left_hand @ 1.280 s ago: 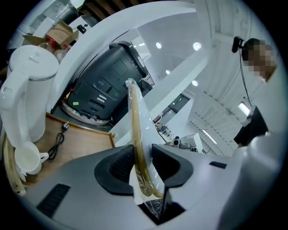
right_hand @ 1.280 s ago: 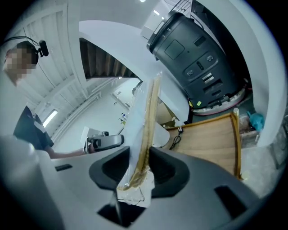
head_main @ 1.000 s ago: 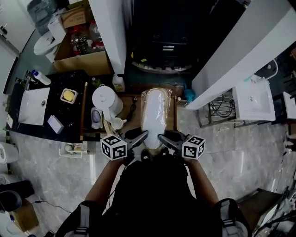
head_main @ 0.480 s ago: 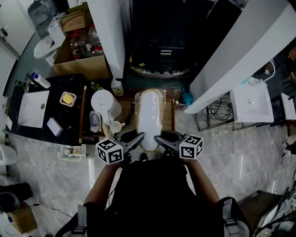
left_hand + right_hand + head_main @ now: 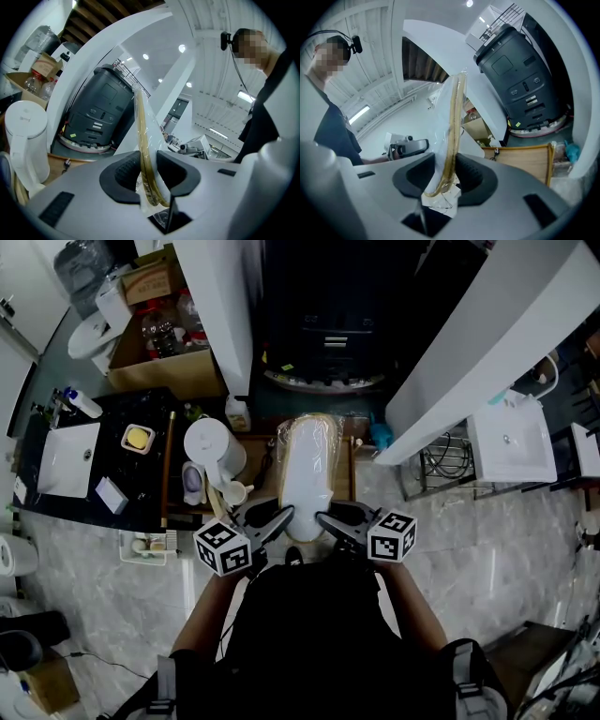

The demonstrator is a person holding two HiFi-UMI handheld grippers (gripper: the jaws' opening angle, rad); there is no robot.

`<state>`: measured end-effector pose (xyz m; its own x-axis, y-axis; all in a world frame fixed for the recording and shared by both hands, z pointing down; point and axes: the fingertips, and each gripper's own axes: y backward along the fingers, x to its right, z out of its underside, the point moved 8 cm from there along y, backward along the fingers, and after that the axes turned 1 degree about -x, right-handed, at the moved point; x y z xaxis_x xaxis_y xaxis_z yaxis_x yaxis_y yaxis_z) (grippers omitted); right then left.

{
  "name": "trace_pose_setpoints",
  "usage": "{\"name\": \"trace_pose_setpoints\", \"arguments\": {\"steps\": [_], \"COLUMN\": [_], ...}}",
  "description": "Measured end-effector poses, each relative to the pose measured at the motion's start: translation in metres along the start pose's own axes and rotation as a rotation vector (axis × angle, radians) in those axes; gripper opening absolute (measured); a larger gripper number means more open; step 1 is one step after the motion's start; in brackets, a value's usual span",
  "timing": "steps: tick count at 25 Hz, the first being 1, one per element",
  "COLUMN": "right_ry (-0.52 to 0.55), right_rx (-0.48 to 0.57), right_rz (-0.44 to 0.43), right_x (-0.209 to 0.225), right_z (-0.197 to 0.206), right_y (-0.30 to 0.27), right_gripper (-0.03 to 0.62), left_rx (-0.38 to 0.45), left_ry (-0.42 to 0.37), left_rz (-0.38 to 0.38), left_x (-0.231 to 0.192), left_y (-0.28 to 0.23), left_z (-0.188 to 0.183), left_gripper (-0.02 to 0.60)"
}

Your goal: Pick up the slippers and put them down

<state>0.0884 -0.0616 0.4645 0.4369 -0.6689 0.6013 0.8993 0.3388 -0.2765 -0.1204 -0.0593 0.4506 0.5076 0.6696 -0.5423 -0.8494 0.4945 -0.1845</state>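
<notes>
Above a grey marble floor (image 5: 487,559) and a wooden stand (image 5: 345,479), the plastic-wrapped slippers (image 5: 309,460) (pale, seen edge-on by both gripper views) stretch toward 12 o'clock. The left gripper (image 5: 281,518) pinches their near end at 7 o'clock, its jaws having just been closing on the pack; the right gripper (image 5: 328,519) pinches at 5 o'clock. Forearms reach in from 6 o'clock, almost level. Marker cubes hide the hands.

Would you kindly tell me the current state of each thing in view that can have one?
slippers: wrapped in clear plastic, gripped at the near end from both sides.
left gripper: shut on the slippers.
right gripper: shut on the slippers.
cardboard box: open, bottles inside.
white jug: upright.
</notes>
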Motion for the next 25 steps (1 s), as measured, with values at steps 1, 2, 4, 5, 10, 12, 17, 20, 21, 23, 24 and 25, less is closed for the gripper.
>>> {"name": "trace_pose_setpoints", "arguments": {"steps": [1, 2, 4, 5, 10, 12, 17, 20, 21, 23, 24, 25], "right_ry": [-0.003, -0.006, -0.009, -0.008, -0.001, 0.0, 0.006, 0.005, 0.002, -0.005, -0.008, -0.01], "right_rx": [0.002, 0.005, 0.01, 0.011, 0.01, 0.009, 0.01, 0.012, 0.013, 0.014, 0.014, 0.013], "right_rz": [-0.002, -0.004, -0.007, -0.007, -0.008, -0.009, -0.009, -0.009, -0.009, -0.009, -0.009, -0.008], "right_x": [0.0, 0.0, -0.001, -0.001, -0.003, -0.004, -0.004, -0.005, -0.005, -0.004, -0.004, -0.004], "right_z": [0.0, 0.001, 0.001, 0.001, 0.002, 0.002, 0.004, 0.005, 0.006, 0.008, 0.01, 0.011], "right_y": [0.0, 0.001, 0.001, 0.001, -0.001, -0.002, -0.003, -0.005, -0.005, -0.005, -0.005, -0.005], "right_gripper": [0.141, 0.141, 0.141, 0.141, 0.141, 0.141, 0.141, 0.141, 0.141, 0.141, 0.141, 0.141], "left_rx": [0.0, 0.001, 0.006, 0.008, 0.012, 0.013, 0.016, 0.016, 0.016, 0.017, 0.016, 0.015], "left_ry": [0.005, 0.014, 0.032, 0.036, 0.052, 0.057, 0.063, 0.07, 0.071, 0.074, 0.076, 0.08], "left_rz": [0.002, 0.006, 0.009, 0.009, 0.005, 0.002, -0.003, -0.005, -0.005, -0.004, -0.003, -0.001], "left_x": [0.0, 0.0, 0.0, 0.0, -0.001, -0.001, -0.002, -0.002, -0.003, -0.003, -0.003, -0.003], "left_y": [0.0, 0.0, 0.001, 0.001, 0.004, 0.005, 0.007, 0.008, 0.009, 0.009, 0.009, 0.009], "left_z": [0.0, 0.0, 0.001, 0.001, 0.003, 0.004, 0.006, 0.007, 0.008, 0.009, 0.01, 0.012], "left_gripper": [0.114, 0.114, 0.115, 0.115, 0.115, 0.117, 0.117, 0.118, 0.118, 0.118, 0.118, 0.118]}}
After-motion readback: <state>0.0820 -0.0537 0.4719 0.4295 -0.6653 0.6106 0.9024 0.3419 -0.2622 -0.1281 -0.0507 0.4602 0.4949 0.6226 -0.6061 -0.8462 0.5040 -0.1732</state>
